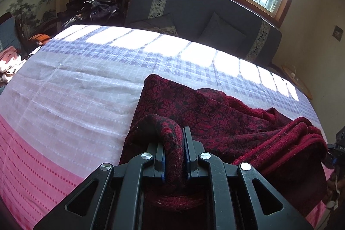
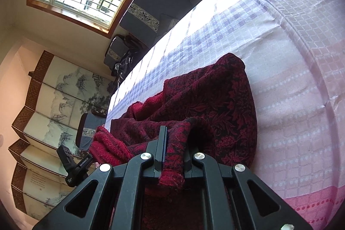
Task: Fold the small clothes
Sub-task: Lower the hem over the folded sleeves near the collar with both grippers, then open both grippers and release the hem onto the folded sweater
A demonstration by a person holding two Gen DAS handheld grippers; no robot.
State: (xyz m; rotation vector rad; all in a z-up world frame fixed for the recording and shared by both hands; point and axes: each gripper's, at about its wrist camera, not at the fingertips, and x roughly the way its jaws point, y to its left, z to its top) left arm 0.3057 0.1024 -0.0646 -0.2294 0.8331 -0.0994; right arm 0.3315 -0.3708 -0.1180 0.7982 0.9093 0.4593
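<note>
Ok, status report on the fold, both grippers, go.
Left gripper shut on red garment. Right gripper shut on its hem. Garment bunched on checked bedsheet. Nothing in the way.

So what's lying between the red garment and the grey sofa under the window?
Only bare checked bedsheet lies between the red garment and the grey sofa, in the left wrist view.

Left claw (image 1: pixel 174 150): black angular linkage arms, four round silver screws, blue-edged pads. Right claw (image 2: pixel 174 150): the same black frame and silver screws, a cutout at five o'clock.
</note>
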